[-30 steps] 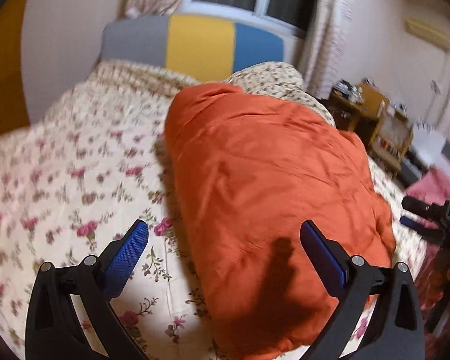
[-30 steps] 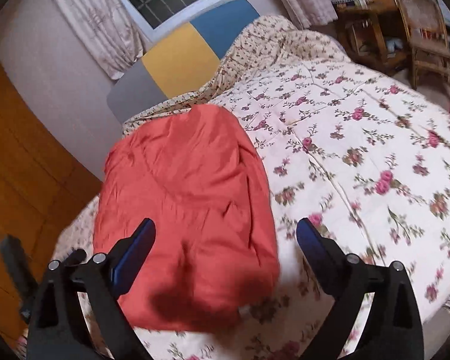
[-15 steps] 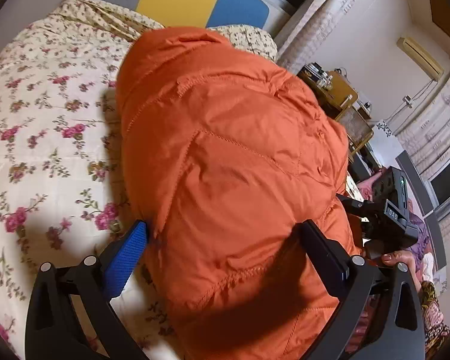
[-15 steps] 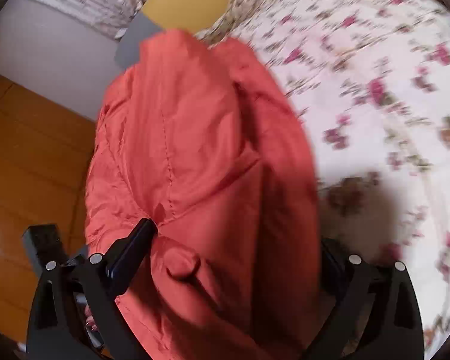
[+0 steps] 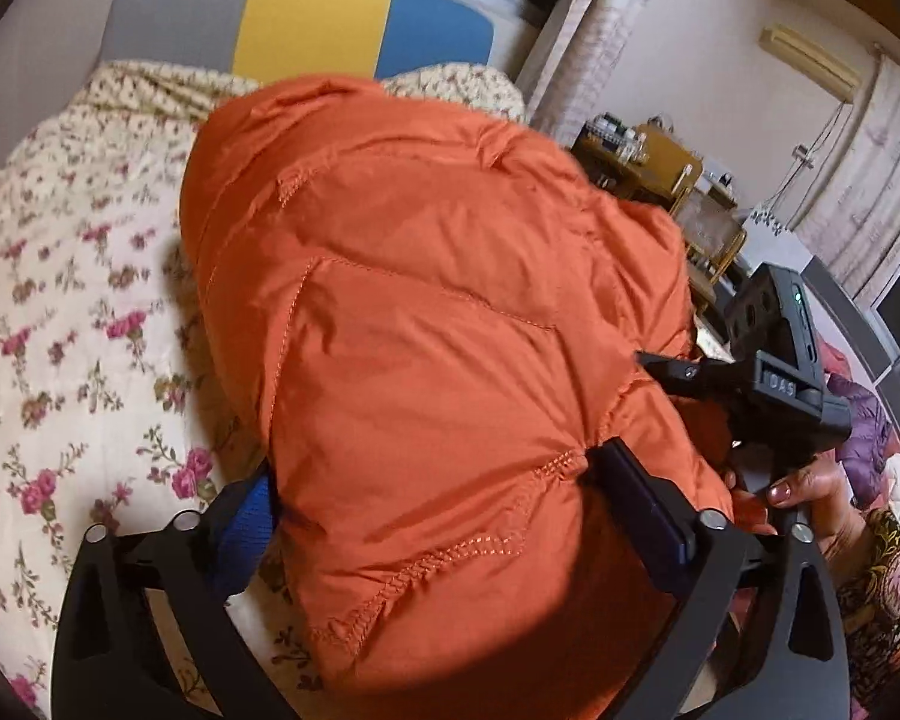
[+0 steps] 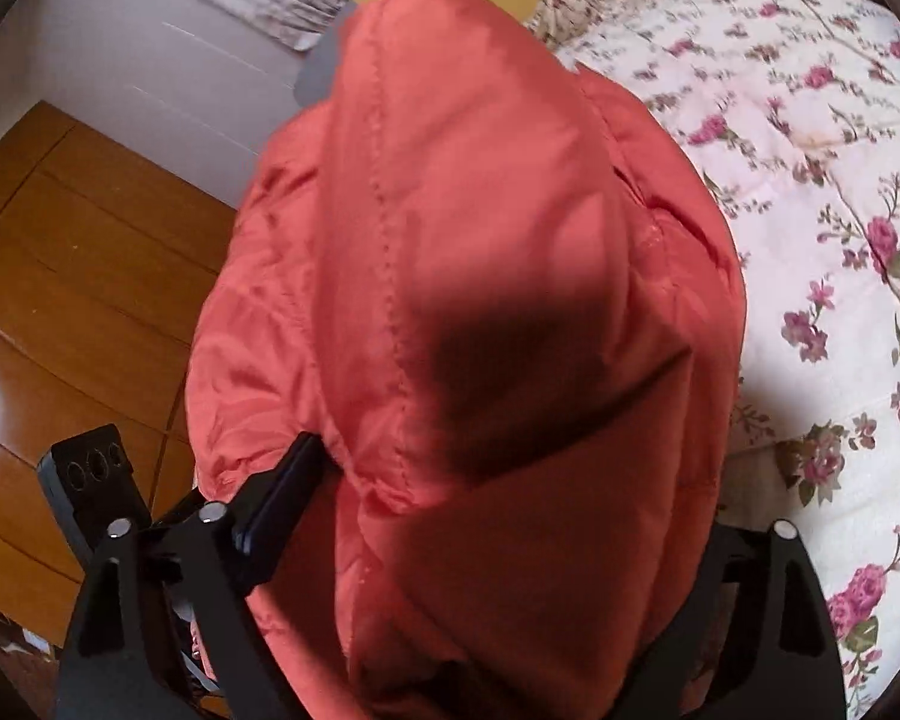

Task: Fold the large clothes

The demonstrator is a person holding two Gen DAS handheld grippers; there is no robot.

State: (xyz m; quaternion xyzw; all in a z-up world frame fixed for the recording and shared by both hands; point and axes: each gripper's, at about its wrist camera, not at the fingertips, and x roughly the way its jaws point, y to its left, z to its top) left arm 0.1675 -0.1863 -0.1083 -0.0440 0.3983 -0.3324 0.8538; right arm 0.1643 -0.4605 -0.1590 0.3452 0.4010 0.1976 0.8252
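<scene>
An orange puffy jacket (image 5: pixel 426 312), folded into a thick bundle, lies on the floral quilt (image 5: pixel 60 324) of a bed. My left gripper (image 5: pixel 435 468) straddles its near end. The jaws are closing and both blue pads (image 5: pixel 642 510) press into the padding, the left one half buried. My right gripper (image 6: pixel 504 468) straddles the same jacket (image 6: pixel 450 228) from the other side, also closing. Its left pad (image 6: pixel 282 498) bears on the cloth and its right finger is hidden under it. The right gripper's body (image 5: pixel 768 372) and a hand (image 5: pixel 810 486) show in the left wrist view.
A grey, yellow and blue headboard (image 5: pixel 312 18) stands at the bed's far end. Wooden furniture (image 5: pixel 648 162) stands to the right of the bed. The quilt (image 6: pixel 822 192) spreads to the right of the jacket, and a wooden floor (image 6: pixel 60 276) lies beyond the bed's edge.
Both grippers came in low onto the jacket's near end. The padding went from lying ahead of the fingers to filling the gap, and the jaws narrowed onto it.
</scene>
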